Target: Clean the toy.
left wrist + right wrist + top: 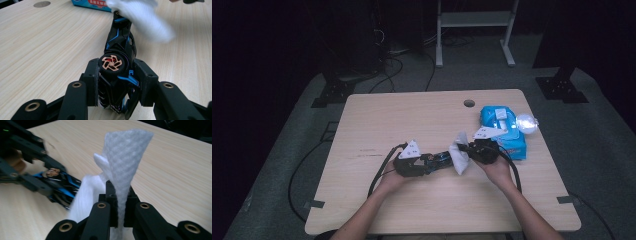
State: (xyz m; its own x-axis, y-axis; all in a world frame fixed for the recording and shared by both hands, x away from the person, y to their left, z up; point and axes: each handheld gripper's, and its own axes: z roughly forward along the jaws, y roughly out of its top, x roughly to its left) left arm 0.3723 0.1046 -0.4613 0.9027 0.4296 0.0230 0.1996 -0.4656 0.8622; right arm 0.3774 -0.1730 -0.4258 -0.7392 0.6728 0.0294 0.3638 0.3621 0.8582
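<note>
Toy car (120, 50), clamped in my left tongs (117, 82), lies just beside the wipe pack (504, 131); my right tongs (120, 210) pinch a white wipe (125, 157) against it.

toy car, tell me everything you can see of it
The toy car is a black sports model with blue trim, glossy like plastic, and a copper-spoked wheel with a red centre. It is held on its side above the wooden table, wheel facing up in the left gripper view, clamped at one end by the left gripper. The white wipe in the right gripper covers its far end.
</note>
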